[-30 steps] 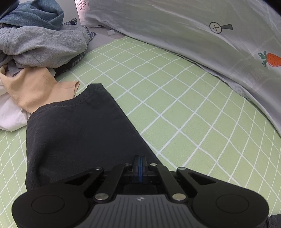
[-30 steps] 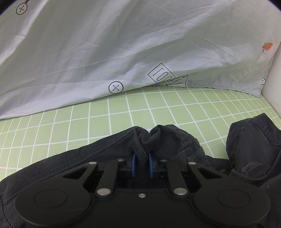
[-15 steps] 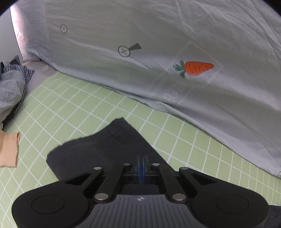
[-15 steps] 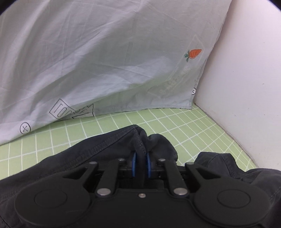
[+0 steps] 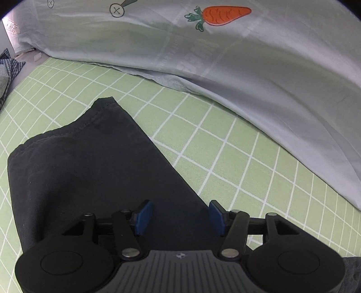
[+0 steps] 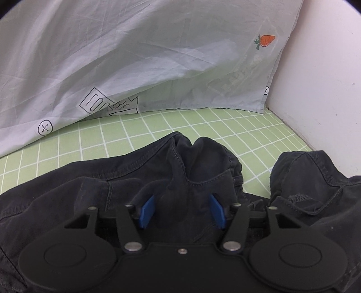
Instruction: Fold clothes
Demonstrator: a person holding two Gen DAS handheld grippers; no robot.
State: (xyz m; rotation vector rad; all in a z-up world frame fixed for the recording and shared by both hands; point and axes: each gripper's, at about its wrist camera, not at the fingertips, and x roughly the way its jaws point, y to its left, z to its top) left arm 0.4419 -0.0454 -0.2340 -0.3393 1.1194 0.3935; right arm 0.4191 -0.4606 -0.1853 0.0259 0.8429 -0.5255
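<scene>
Dark trousers (image 5: 90,171) are laid on the green checked sheet (image 5: 237,162), seen in both wrist views. In the left wrist view, one leg is spread flat, running from the gripper up toward 11 o'clock, w/ its hemmed end (image 5: 103,101) at approx. 11 o'clock of centre. The left gripper (image 5: 179,215) is seen w/ jaws opening, set at a mid width; the blue pads (image 5: 143,216) are clear of the cloth, which lies flat beneath and between them. Nothing is pinched.

In the right wrist view, the bunched upper part of the trousers (image 6: 196,162) is heaped at centre, a peak of fabric rising at 12 o'clock of the right gripper (image 6: 182,213). Its jaws are opening too, mid width; a fold of cloth stands between the pads (image 6: 147,209) but no pressing on it can be seen. A second lump of the same dark fabric (image 6: 311,180) lies at 3 o'clock.

A pale grey duvet (image 5: 259,67) w/ a carrot print (image 5: 223,14) is banked across 12 to 3 o'clock in the left view, and fills the top of the right view up to a white wall (image 6: 327,78) at 2 o'clock. Checked cloth (image 5: 10,65) is glimpsed at 9–10 o'clock, left view edge.
</scene>
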